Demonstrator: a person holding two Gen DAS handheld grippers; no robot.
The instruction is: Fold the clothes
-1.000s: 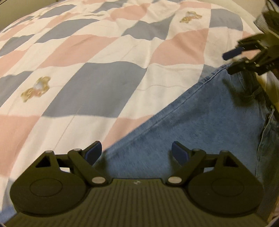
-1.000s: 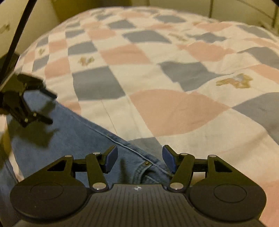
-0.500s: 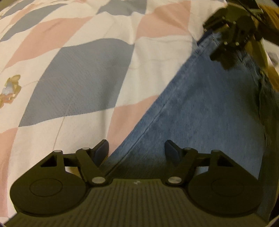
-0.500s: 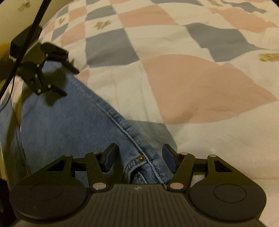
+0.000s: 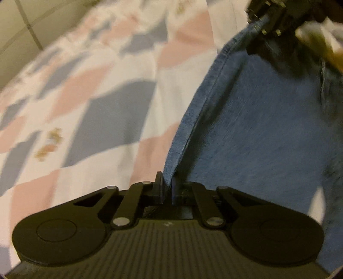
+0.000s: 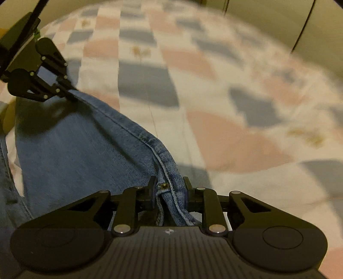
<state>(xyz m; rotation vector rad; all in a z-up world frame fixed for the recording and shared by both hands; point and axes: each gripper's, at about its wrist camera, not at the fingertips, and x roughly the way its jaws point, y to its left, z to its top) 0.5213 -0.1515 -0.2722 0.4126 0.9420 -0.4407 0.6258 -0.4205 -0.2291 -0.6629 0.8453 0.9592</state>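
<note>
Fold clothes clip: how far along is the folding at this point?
Early. Done: the left gripper and right gripper are both shut on one edge of the jeans. In hand: that edge is lifted off the checked bedspread. Left: no fold shows yet.

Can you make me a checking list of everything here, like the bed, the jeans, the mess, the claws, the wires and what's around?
Surface: bed with checked quilt in pink, grey-blue and white, with small gold prints.
Job's things: blue jeans, side-seam edge raised and stretched between both claws.
Clutter: nothing seen.
Grippers: left claw shut on jeans edge; right claw shut on bunched denim by a rivet.
Cables: dark cable against the wall.
Surroundings: pale wall; blurred.
</note>
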